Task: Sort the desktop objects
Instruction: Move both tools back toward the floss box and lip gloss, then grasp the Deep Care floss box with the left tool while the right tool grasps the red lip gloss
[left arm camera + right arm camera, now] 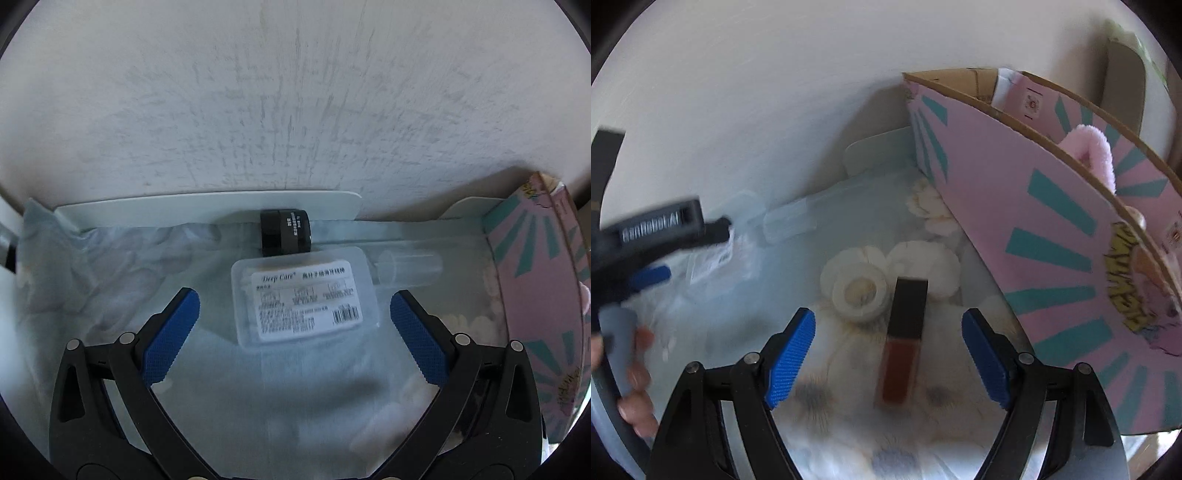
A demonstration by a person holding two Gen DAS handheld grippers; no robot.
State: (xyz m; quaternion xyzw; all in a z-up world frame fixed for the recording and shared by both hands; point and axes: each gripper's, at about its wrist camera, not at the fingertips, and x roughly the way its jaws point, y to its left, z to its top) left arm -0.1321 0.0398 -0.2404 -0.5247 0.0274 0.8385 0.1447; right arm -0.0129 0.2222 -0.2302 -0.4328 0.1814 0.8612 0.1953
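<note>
Left wrist: the left gripper (295, 308) is held spread and empty over a floss box (303, 300). The right gripper (888, 328) is likewise spread, a lip-gloss tube (903, 341) lying ungripped between its fingers.

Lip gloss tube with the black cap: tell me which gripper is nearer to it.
Right. The right gripper hangs open with the lip gloss tube lying between its fingers, untouched. The left gripper is off to the left, over the clear floss box.

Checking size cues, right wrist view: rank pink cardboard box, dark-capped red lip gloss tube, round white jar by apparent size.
1. Pink cardboard box, by far.
2. Dark-capped red lip gloss tube.
3. Round white jar, smaller than the tube, though it lies slightly farther away.
</note>
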